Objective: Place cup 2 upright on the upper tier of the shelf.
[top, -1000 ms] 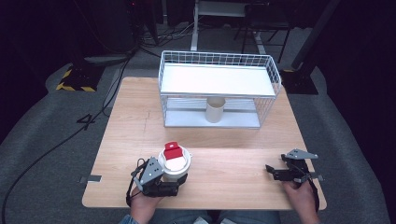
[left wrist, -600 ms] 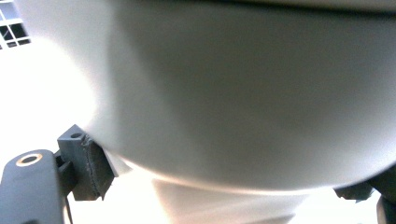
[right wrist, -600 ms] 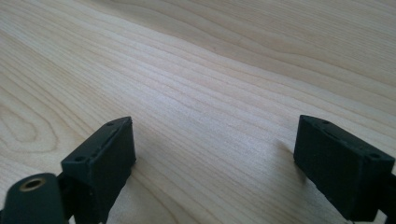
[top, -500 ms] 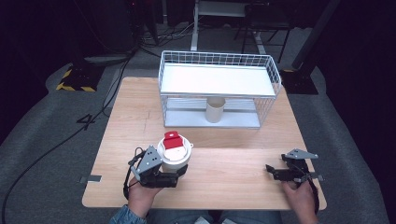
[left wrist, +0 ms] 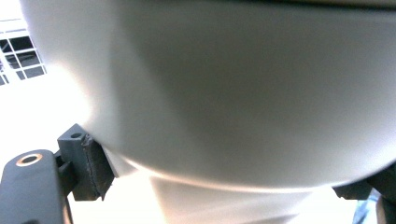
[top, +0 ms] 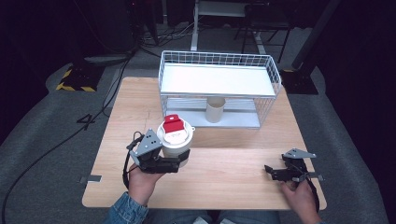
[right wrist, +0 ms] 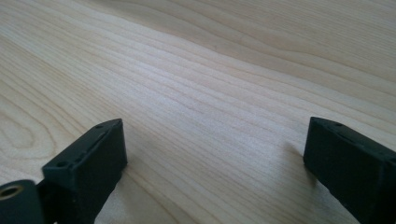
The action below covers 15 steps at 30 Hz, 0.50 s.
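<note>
The white paper cup with a red-and-white figure in it [top: 176, 137] sits clamped in the left gripper [top: 180, 161] above the wooden worktop [top: 224, 168], likely bound for the white wire shelf rack [top: 217, 88]. The right gripper [top: 271, 171], its jaws just opened wide and empty, rests aside.

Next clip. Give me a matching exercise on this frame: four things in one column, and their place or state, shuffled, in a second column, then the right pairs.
Things:
1. white paper cup with red-and-white lid
2. small beige paper cup
3. left tool
4. right tool

Places or states:
A. open, nothing between its jaws, near the wooden table's right front corner
B. gripped and held above the table
C. shut on the lidded cup
D. standing on the lower shelf of the white wire rack

Pairs: 1-B, 2-D, 3-C, 4-A
</note>
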Tool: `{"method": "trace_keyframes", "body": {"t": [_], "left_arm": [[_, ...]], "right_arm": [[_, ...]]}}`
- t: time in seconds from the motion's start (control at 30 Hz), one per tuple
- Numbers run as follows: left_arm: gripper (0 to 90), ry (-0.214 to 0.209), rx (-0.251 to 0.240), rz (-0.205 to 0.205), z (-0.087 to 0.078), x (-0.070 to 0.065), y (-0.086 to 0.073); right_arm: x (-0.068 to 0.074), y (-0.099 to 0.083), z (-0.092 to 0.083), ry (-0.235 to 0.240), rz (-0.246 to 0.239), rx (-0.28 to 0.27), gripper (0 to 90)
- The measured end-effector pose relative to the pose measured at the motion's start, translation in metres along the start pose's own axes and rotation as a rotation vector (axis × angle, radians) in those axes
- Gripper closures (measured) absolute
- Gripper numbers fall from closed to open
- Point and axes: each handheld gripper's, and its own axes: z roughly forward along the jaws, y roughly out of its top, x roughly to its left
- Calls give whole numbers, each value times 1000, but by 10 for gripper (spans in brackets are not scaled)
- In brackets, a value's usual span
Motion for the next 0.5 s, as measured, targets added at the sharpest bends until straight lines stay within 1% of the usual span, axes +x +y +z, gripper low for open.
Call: {"method": "trace_keyframes", "body": {"t": [0.07, 0.13, 0.27, 0.37, 0.43, 0.5], "left_arm": [[135, 9, -1, 3, 1, 0, 5], [135, 13, -3, -4, 3, 1, 13], [135, 41, -8, 5, 6, 3, 27], [135, 48, -29, -9, 9, 5, 38], [135, 47, -48, -26, 12, 6, 44], [135, 47, -61, -26, 14, 7, 52]], "right_arm": [[-1, 1, 1, 14, -9, 2, 43], [-2, 1, 2, 20, -14, 3, 41], [-2, 1, 2, 20, -14, 2, 41], [-2, 1, 2, 20, -15, 2, 41], [-2, 1, 2, 20, -15, 3, 41], [-2, 1, 2, 20, -15, 3, 41]]}}
